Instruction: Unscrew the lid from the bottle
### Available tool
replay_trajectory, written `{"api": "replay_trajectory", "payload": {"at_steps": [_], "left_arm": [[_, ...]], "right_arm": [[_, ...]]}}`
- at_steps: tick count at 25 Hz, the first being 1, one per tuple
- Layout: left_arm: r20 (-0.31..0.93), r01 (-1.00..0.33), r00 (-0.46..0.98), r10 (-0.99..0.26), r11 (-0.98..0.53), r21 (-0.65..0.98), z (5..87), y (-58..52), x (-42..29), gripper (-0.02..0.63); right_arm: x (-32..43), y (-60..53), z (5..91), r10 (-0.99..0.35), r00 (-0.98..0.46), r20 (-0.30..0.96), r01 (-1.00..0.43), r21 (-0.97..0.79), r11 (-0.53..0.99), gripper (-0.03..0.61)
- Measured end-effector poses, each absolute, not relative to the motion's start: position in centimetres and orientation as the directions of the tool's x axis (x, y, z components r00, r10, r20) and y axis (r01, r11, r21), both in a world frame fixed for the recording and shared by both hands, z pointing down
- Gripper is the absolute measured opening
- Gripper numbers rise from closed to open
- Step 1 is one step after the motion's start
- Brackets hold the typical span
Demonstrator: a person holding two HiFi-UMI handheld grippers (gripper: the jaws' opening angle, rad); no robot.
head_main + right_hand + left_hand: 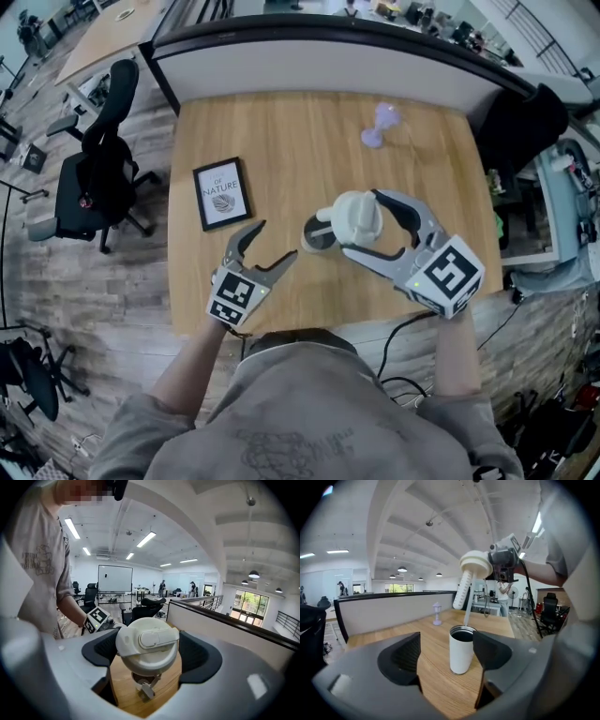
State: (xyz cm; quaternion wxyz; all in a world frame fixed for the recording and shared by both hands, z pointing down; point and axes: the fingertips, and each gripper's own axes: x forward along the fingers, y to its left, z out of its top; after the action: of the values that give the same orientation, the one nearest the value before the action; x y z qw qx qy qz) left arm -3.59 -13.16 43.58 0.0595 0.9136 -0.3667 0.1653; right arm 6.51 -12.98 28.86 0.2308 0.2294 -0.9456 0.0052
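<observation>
The left gripper point(274, 242) is held out low in front of the body, its jaws spread wide with nothing pinched between them. The right gripper point(361, 225) rides higher (nose tipped a little downward), its jaws clamped on the white lid point(146, 645).

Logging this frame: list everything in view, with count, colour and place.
table: 1, light wood, under everything
bottle: 1, white, open, upright near the table's front middle
lid: 1, white, held above the bottle
framed picture: 1, black frame, on the table's left part
lantern: 1, purple, small, far side of the table
office chair: 1, black, on the floor left of the table
left gripper: 1, grey, open and empty, short of the bottle
right gripper: 1, grey, shut on the lid
</observation>
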Motion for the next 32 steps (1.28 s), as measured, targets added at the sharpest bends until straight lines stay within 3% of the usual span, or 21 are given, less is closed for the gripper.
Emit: {"api": "replay_trajectory", "payload": {"at_steps": [14,22,32], "left_arm": [[0.149,-0.797,0.578,-0.802,-0.594,-0.106,30.0,-12.5,-9.6,0.216],[0.092,-0.794,0.59,-0.802,-0.597,-0.116,26.4,-10.7,-8.5,0.212],[0.093,-0.779,0.606,-0.79,-0.613,-0.132,26.1,-10.2,-7.8,0.21]], "right_arm": [[8.1,-12.7,22.3,-0.645,-0.748,0.158,-0.652,0.005,0.758,0.41],[9.1,-12.0,20.7,-0.717,-0.695,0.058,-0.719,-0.021,0.695,0.41],[8.5,-10.7,21.2,-0.711,-0.699,0.074,-0.713,0.005,0.701,0.41]]}}
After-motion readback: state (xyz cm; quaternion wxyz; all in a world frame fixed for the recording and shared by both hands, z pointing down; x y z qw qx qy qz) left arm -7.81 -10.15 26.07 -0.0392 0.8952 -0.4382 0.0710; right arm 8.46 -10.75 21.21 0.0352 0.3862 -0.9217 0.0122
